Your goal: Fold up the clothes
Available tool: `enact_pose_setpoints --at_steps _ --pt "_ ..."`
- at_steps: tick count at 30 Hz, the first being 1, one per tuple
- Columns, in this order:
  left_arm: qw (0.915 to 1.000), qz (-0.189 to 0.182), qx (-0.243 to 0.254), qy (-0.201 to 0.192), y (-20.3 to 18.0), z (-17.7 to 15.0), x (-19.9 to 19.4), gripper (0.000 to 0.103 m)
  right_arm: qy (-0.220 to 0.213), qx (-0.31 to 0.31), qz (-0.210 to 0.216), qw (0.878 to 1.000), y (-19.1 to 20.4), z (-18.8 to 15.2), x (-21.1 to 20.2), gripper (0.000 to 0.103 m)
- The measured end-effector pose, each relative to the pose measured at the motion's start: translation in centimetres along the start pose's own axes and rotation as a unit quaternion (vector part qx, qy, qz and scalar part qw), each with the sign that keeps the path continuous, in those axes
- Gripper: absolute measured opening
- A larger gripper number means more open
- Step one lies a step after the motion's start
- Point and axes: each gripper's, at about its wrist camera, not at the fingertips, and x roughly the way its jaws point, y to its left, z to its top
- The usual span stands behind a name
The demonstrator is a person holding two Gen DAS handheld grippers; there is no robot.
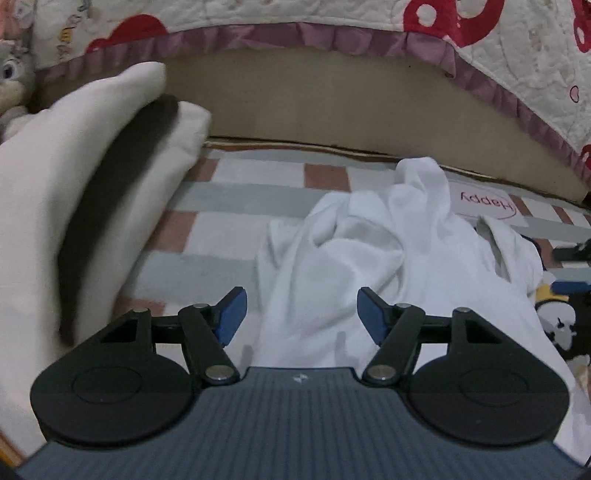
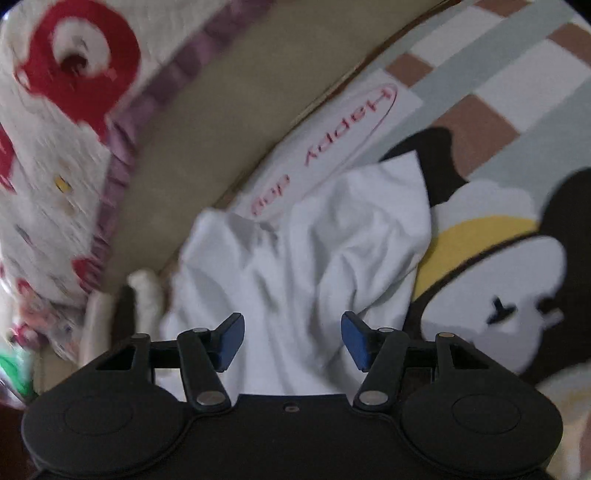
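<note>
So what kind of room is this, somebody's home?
Most likely a bedroom at home: a quilted bedspread with a purple frill hangs over a bed edge, a cartoon-print checked rug covers the floor, and a crumpled white garment lies on it.

The right gripper (image 2: 292,341) hangs over a crumpled white garment (image 2: 295,258), jaws apart, nothing between the blue pads (image 2: 232,341). The garment lies on a checked rug (image 2: 480,96), covering part of its pink "Happy" oval (image 2: 332,147); a cartoon mouse print (image 2: 498,280) shows right of the garment, a red-patterned quilt (image 2: 55,147) to its left
</note>
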Motion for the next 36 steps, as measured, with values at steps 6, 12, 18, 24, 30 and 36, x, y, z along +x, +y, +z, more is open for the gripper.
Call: enact_pose_setpoints --at_steps 6,12,18,24,30,36 --pt "0.9971 -0.069 0.017 0.027 -1.5 2.0 5.0 0.078 -0.025 -0.067 -0.050 0.996 2.1 2.0 4.3 0.068" --pt "0.9979 -0.025 0.045 0.038 -3.2 3.0 8.4 0.064 -0.040 -0.166 -0.111 0.979 3.7 1.6 7.8 0.071" --pt "0.9992 -0.020 0.034 -0.009 -2.2 3.5 4.4 0.010 -0.059 -0.245 -0.149 0.956 3.1 0.8 7.0 0.008" --pt "0.9943 0.034 -0.011 -0.101 0.6 2.6 -3.6 0.010 -0.149 -0.188 -0.121 0.963 2.7 0.9 -2.7 0.008" --pt "0.9895 0.108 -0.035 -0.089 3.1 -1.1 -5.8 0.010 -0.174 -0.183 -0.187 0.949 0.2 -1.8 -5.8 0.008" --pt "0.9859 0.094 -0.085 -0.108 5.3 -1.1 -7.8 0.010 -0.200 -0.198 -0.198 0.939 -0.1 -2.9 -7.3 0.008"
